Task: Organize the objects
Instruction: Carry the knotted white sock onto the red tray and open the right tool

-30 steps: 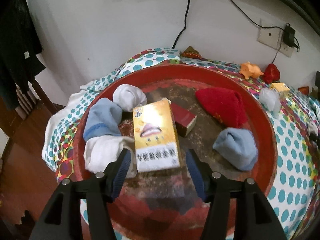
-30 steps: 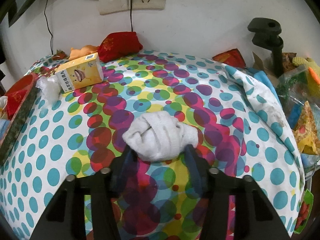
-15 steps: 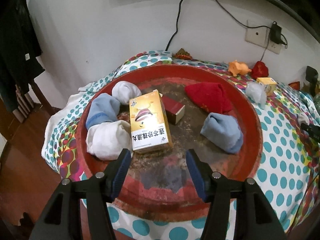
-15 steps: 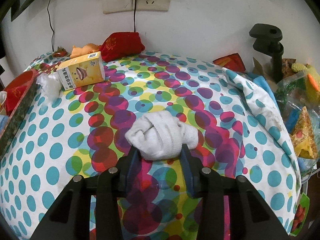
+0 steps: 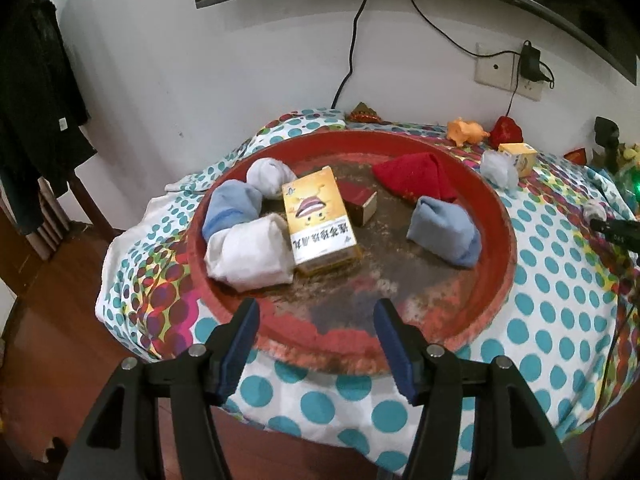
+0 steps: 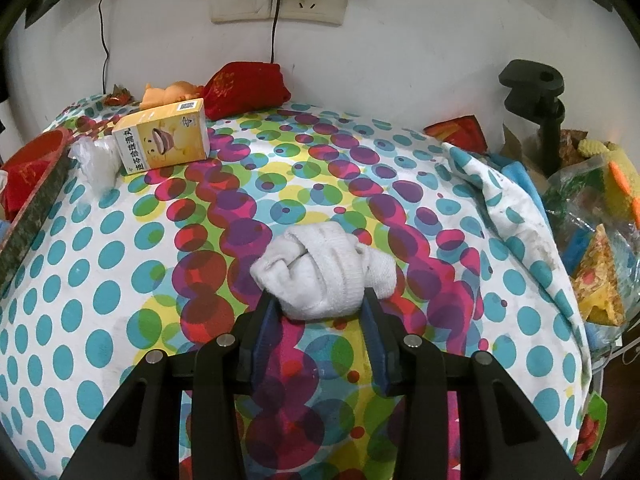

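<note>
A round red tray (image 5: 496,216) on the dotted tablecloth holds a yellow box (image 5: 318,220), a small dark red box (image 5: 360,204), a red cloth (image 5: 412,176), blue socks (image 5: 444,232) and white socks (image 5: 250,260). My left gripper (image 5: 317,306) hovers over the tray's near rim. Its jaws are opening, with nothing between them. In the right wrist view my right gripper (image 6: 319,298) is shut on a rolled white sock (image 6: 324,268) lying on the cloth. Both pads press its near end.
A second yellow box (image 6: 164,140), a plastic wad (image 6: 96,160), an orange toy (image 6: 168,92) and a red pouch (image 6: 244,88) sit by the wall. A black clamp (image 6: 536,96) and crinkly bags (image 6: 592,216) crowd the right edge. The tray's edge (image 6: 32,200) is at the left.
My left gripper has drawn back from the yellow box toward the tray's near rim. The right jaws have closed onto the white sock, which has stayed in place.
</note>
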Available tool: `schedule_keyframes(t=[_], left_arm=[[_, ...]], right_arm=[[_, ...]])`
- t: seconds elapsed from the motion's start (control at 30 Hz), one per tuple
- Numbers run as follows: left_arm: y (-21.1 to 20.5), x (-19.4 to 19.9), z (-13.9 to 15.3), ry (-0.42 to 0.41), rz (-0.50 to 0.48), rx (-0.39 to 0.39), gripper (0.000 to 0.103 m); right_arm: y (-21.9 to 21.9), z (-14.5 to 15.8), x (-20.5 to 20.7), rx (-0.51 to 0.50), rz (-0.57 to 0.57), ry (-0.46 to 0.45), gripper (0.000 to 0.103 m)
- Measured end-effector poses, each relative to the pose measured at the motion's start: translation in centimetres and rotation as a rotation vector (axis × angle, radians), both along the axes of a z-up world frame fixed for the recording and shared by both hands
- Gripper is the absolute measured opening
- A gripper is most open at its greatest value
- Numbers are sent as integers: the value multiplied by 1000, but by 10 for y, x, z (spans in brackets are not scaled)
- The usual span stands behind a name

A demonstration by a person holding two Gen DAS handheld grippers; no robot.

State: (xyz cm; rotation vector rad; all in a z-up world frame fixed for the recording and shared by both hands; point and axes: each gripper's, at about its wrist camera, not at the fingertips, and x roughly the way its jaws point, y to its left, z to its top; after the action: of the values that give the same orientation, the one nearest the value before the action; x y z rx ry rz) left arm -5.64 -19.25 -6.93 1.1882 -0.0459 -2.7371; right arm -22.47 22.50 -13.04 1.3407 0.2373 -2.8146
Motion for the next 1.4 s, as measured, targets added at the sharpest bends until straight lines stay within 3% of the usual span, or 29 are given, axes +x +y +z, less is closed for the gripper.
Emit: schedule_keyframes(t=[0.4, 0.57, 0.73, 1.03, 1.4], left_arm=[[-24, 11, 1, 17, 14, 24, 63], [-42, 8, -2, -3, 55, 82, 63], [-46, 10, -1, 17, 78, 57, 64], [-51, 8, -4, 2, 80, 92, 64], [-61, 11, 2, 16, 118, 91, 64]], right_arm=[[-11, 0, 1, 69, -26, 9, 38], [-19, 6, 0, 15, -58, 6, 38], [-41, 14, 5, -15, -28, 16, 38], [-105, 44, 27, -81, 119, 52, 38], [-232, 70, 63, -163, 400, 69, 38]])
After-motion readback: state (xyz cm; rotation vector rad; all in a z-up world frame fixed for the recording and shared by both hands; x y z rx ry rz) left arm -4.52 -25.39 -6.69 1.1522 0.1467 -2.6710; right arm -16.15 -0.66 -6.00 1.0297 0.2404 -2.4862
